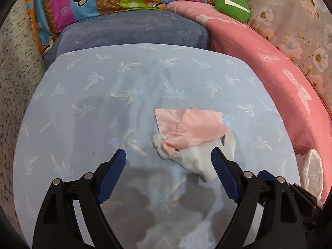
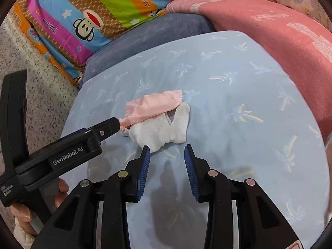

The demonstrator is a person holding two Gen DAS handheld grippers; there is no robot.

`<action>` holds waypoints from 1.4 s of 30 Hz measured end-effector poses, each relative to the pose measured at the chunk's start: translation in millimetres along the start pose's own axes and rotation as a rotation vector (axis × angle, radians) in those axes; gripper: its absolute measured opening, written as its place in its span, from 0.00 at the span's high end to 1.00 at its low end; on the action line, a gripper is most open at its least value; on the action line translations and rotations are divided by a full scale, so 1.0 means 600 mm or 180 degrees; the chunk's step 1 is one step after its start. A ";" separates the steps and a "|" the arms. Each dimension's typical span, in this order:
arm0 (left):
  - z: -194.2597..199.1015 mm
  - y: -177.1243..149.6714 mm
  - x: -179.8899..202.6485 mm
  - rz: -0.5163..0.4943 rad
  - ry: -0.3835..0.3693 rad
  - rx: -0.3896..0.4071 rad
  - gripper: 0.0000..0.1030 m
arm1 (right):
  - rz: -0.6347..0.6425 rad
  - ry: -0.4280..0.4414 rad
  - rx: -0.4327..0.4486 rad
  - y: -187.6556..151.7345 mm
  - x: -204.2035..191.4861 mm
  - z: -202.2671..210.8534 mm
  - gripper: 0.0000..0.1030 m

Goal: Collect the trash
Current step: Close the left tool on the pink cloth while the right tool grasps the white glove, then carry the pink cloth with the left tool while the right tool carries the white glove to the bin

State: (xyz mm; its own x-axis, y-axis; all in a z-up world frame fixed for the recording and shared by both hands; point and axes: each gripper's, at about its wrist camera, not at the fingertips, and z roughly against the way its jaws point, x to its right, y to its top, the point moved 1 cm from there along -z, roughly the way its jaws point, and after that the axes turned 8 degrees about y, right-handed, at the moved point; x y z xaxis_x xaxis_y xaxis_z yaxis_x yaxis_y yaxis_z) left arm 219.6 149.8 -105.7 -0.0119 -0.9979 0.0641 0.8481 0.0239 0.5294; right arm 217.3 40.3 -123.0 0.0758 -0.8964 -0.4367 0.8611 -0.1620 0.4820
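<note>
Left gripper (image 1: 168, 155) is hanging wide open, nothing gripped; white sock (image 1: 199, 161) w/ pink cloth (image 1: 186, 124) is lying just ahead-right of it. Right gripper (image 2: 167, 151) is standing part-open, empty, just short of sock.

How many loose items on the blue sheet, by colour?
Pink: 1, the pink cloth with zigzag-cut edges
White: 1, the white sock, partly under that cloth
Total: 2
</note>
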 end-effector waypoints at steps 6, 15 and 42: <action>-0.049 0.026 0.005 -0.0027 -0.0055 -0.0110 0.22 | -0.0036 -0.0002 -0.0079 0.018 -0.001 -0.049 0.66; -0.090 0.028 0.011 -0.0027 -0.0123 -0.0217 0.35 | -0.0008 -0.0071 -0.0113 0.029 0.004 -0.090 0.66; 0.053 -0.009 0.057 -0.0118 -0.0285 0.0127 0.94 | -0.0022 -0.0272 0.0228 -0.031 0.019 0.087 0.89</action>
State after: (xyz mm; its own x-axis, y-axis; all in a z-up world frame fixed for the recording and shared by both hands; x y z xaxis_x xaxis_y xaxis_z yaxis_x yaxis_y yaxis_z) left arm 197.9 117.3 -79.6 -0.0916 -0.9887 0.1184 0.8245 -0.0087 0.5658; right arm 175.9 11.7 -97.1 0.0242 -0.9266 -0.3753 0.8231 -0.1946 0.5335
